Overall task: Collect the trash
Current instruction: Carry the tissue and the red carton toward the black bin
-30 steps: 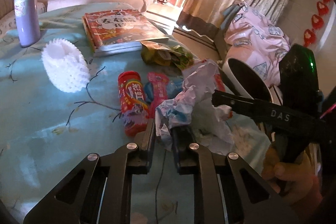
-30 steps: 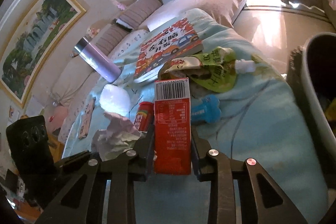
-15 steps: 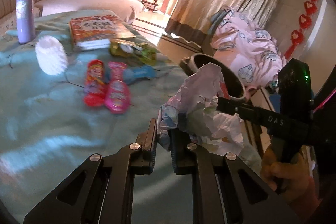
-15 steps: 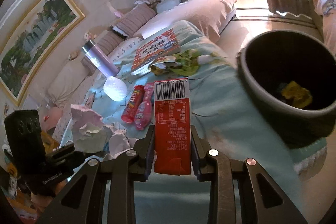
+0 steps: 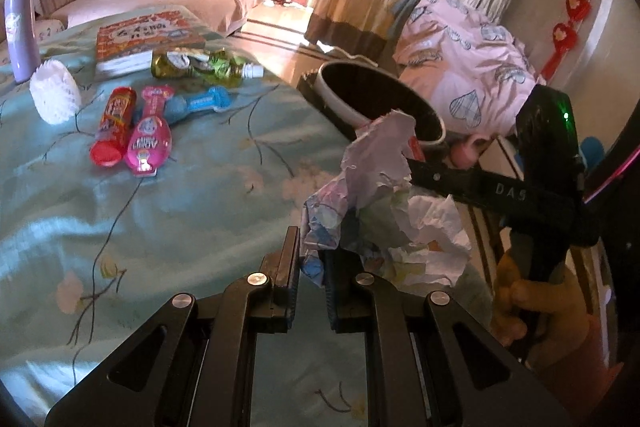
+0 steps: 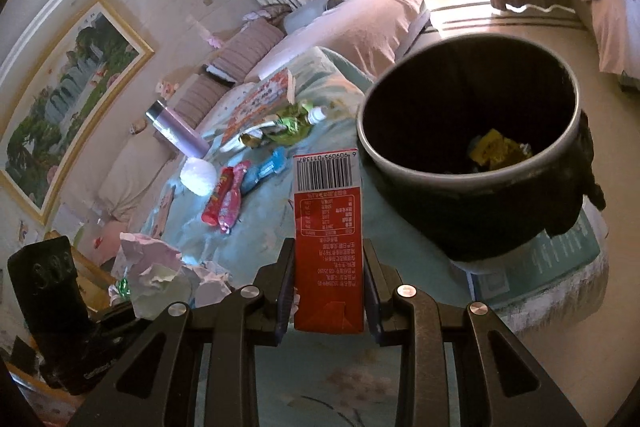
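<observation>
My left gripper (image 5: 311,247) is shut on a wad of crumpled paper (image 5: 376,195), held above the blue tablecloth (image 5: 180,211) near its right edge. My right gripper (image 6: 328,259) is shut on a red drink carton (image 6: 328,227) with a barcode, held upright just left of the dark round trash bin (image 6: 472,195). The bin holds a yellow wrapper (image 6: 496,151). The bin also shows in the left wrist view (image 5: 372,95), beyond the paper. The paper wad shows in the right wrist view (image 6: 156,267) at lower left.
On the cloth lie a red tube (image 5: 112,123), a pink pouch (image 5: 148,139), a blue pouch (image 5: 200,103), a green pouch (image 5: 200,65), a white foam net (image 5: 54,97), a book (image 5: 148,37) and a purple flask (image 5: 20,23). Pink bedding (image 5: 460,67) lies behind the bin.
Both grippers have moved right toward the bin with their loads. The bin now looms larger and closer in the right wrist view.
</observation>
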